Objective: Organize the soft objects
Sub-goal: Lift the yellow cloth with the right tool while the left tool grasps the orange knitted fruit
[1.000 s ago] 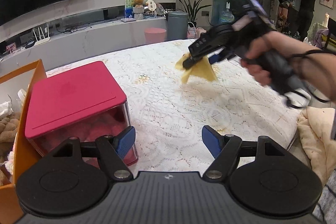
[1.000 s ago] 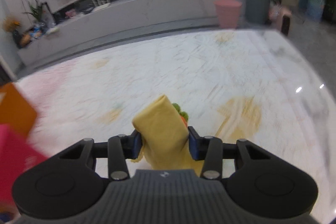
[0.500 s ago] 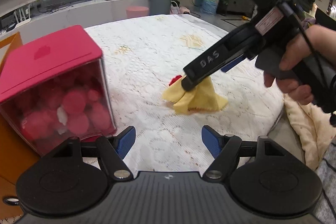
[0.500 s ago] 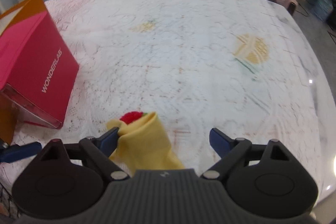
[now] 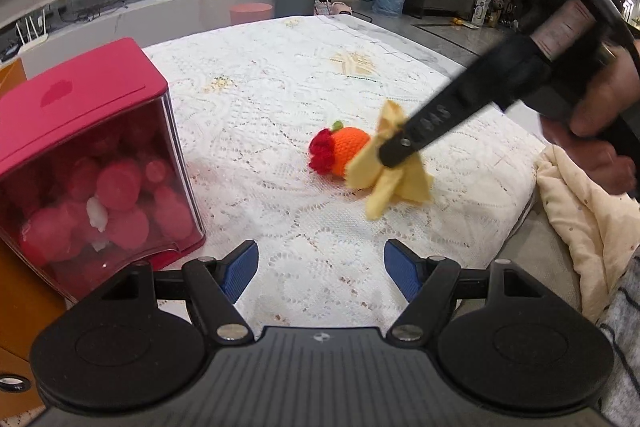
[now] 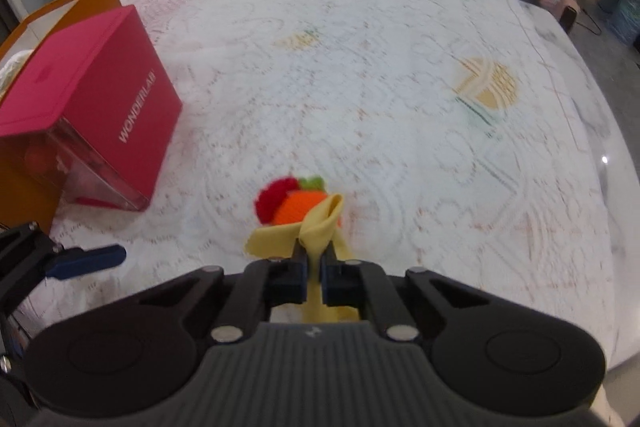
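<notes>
My right gripper [image 6: 314, 269] is shut on a yellow cloth [image 6: 320, 227] and holds it just above the lace tablecloth; the gripper also shows in the left wrist view [image 5: 394, 147] with the cloth [image 5: 390, 181] hanging from it. A knitted orange and red toy [image 5: 338, 151] lies on the table, touching the cloth's left side; it also shows in the right wrist view [image 6: 290, 205]. My left gripper [image 5: 320, 271] is open and empty, low over the near table edge, in front of the toy.
A red-lidded clear box [image 5: 86, 155] full of red soft balls stands at the left, labelled WONDERLAB [image 6: 100, 107]. An orange box [image 6: 68, 5] stands behind it. A cream blanket [image 5: 588, 195] lies off the table's right edge.
My right gripper set the cloth bundle down, opened, then shut again on the yellow cloth. The cloth has pulled back to the right and uncovered the orange and red toy.
</notes>
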A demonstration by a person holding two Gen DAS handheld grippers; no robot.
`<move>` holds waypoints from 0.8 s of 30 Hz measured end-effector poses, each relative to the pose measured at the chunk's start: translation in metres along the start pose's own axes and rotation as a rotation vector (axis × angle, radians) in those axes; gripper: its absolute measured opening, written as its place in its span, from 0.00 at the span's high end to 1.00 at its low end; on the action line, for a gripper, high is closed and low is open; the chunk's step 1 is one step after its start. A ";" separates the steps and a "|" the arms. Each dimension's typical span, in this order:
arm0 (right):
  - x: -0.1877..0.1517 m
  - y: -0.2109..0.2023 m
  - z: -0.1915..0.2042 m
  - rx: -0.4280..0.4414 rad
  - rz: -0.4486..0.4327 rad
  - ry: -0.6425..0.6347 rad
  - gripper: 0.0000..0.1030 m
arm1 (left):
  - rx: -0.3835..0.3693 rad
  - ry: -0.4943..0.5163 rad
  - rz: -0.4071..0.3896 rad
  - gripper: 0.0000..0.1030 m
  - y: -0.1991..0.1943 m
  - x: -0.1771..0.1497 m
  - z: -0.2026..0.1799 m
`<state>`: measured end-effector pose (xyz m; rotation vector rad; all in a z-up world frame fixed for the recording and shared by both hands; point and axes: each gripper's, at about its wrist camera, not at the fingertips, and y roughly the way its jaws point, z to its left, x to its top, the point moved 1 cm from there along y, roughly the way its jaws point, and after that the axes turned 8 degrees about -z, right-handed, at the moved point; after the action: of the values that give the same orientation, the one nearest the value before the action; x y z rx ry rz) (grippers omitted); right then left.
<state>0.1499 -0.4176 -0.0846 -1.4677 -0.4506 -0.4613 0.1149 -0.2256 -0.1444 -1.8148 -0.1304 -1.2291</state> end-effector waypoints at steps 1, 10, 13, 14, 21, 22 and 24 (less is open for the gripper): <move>-0.002 -0.002 -0.003 -0.015 0.002 -0.001 0.97 | -0.001 -0.004 -0.001 0.18 0.000 0.000 0.001; -0.004 0.000 -0.037 -0.186 -0.011 0.060 0.97 | 0.006 0.037 -0.056 0.17 0.003 0.000 -0.011; -0.004 0.005 -0.051 -0.193 -0.007 0.113 0.96 | 0.013 0.068 -0.041 0.17 0.013 0.006 -0.028; -0.004 0.007 -0.055 -0.196 -0.005 0.124 0.96 | 0.021 0.072 -0.039 0.17 0.017 0.010 -0.033; -0.011 0.005 -0.067 -0.325 -0.033 0.099 0.96 | 0.093 0.050 -0.081 0.17 0.037 0.029 -0.057; -0.012 0.004 -0.068 -0.322 -0.041 0.104 0.96 | 0.107 0.025 -0.084 0.17 0.041 0.032 -0.059; -0.011 -0.001 -0.074 -0.359 -0.082 0.135 0.96 | 0.146 -0.059 -0.078 0.17 0.053 0.039 -0.056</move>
<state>0.1413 -0.4917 -0.0940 -1.7532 -0.3315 -0.7306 0.1235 -0.3116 -0.1420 -1.7326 -0.3190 -1.1886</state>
